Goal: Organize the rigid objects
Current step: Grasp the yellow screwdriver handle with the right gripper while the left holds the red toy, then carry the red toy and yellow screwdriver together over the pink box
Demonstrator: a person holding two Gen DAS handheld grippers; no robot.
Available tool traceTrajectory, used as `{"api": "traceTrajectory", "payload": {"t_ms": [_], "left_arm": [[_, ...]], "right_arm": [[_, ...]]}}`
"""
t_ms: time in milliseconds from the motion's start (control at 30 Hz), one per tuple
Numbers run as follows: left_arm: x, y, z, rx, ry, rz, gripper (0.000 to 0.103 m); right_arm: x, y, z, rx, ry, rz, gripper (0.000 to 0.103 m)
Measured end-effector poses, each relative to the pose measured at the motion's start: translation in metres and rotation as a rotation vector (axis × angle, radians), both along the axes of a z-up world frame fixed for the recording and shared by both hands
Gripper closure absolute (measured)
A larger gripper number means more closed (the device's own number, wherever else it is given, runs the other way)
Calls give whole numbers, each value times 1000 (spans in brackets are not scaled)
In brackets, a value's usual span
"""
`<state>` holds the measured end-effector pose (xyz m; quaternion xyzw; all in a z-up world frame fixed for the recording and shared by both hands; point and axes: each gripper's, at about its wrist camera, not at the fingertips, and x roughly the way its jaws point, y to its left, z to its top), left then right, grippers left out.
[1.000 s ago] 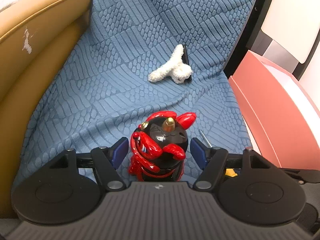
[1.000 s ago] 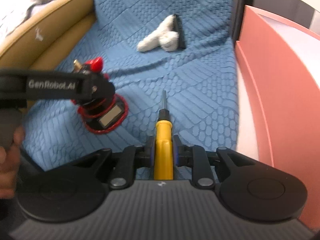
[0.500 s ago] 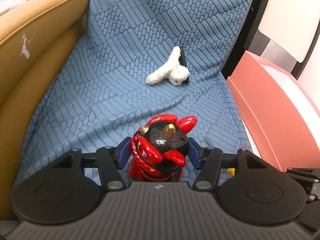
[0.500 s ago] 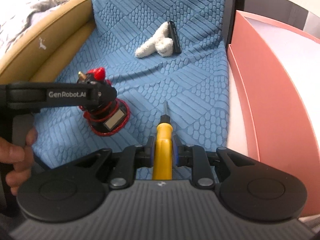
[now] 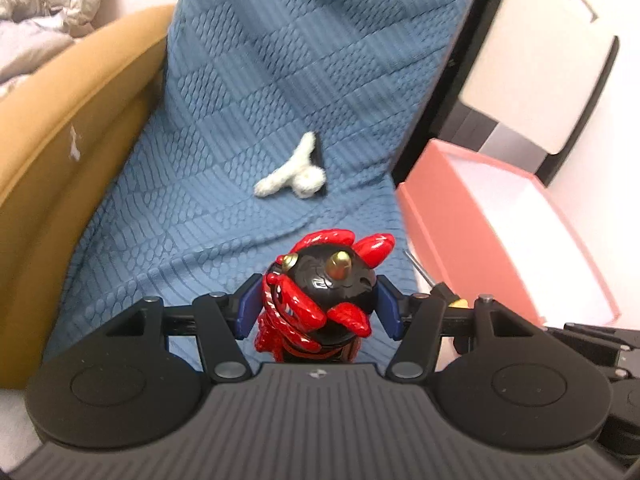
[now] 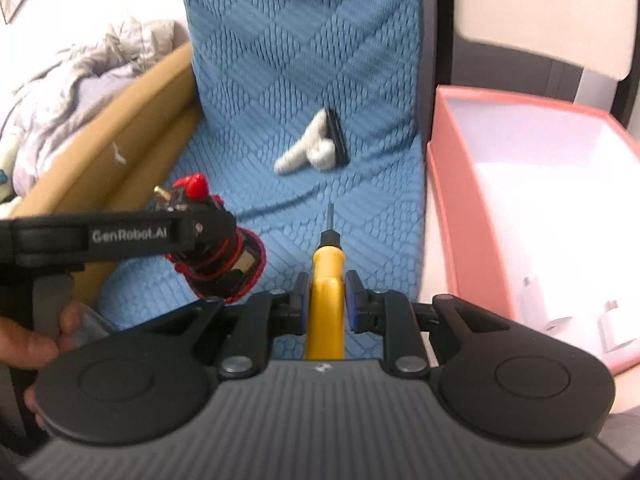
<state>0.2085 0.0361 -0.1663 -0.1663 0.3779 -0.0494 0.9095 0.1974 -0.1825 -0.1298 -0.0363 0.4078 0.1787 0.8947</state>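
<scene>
Left wrist view: tan sofa arm (image 5: 60, 152) at 9 o'clock, grey crumpled clothing (image 5: 44, 20) at 10. Blue textured blanket (image 5: 280, 80) fills the middle. My left gripper (image 5: 318, 304) has its fingers (image 5: 248, 306) clamped on the red-and-black figurine (image 5: 320, 292), blue pads pressing both sides of its round head, held clear of the blanket. White fluffy toy (image 5: 292, 172) lies at 12 on the blanket, touching a black bar (image 5: 319, 152) behind it. Pink box (image 5: 500, 220) at 2 to 3 o'clock, open, white inside.

Right wrist view: my hand (image 6: 36, 344) at 8 o'clock on the left gripper's handle; that gripper (image 6: 216, 248) carries the figurine (image 6: 224, 256) at 9 to 10, off the blanket (image 6: 304, 40). My right gripper (image 6: 326, 300) at 6 has its fingers (image 6: 301, 300) closed on the yellow screwdriver (image 6: 326, 280), gripping the handle; metal tip points to 12. White toy (image 6: 308, 148) and black bar (image 6: 336, 140) at 12, well beyond the tip. Pink box (image 6: 460, 220) at 3 o'clock, just beside the blanket edge; white plug-like items (image 6: 616, 328) inside at 4, blurry, can't tell more.
</scene>
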Motion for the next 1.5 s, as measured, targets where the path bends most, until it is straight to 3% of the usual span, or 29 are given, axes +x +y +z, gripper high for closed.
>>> {"api": "traceTrajectory", "payload": {"t_ms": [400, 500, 733, 1167, 1500], "left_arm": [[-57, -27, 71, -14, -6, 20, 39], [-66, -30, 82, 16, -11, 11, 39], [-81, -46, 102, -3, -23, 6, 39], [-70, -128, 132, -24, -84, -100, 39], [-48, -180, 131, -17, -73, -171, 39]], "right_arm": [[-52, -25, 74, 21, -91, -21, 82], [-59, -30, 82, 21, -107, -23, 82], [-78, -49, 94, 36, -120, -49, 82], [-98, -119, 117, 28, -176, -149, 82], [-90, -169, 113, 29, -162, -210, 82]]}}
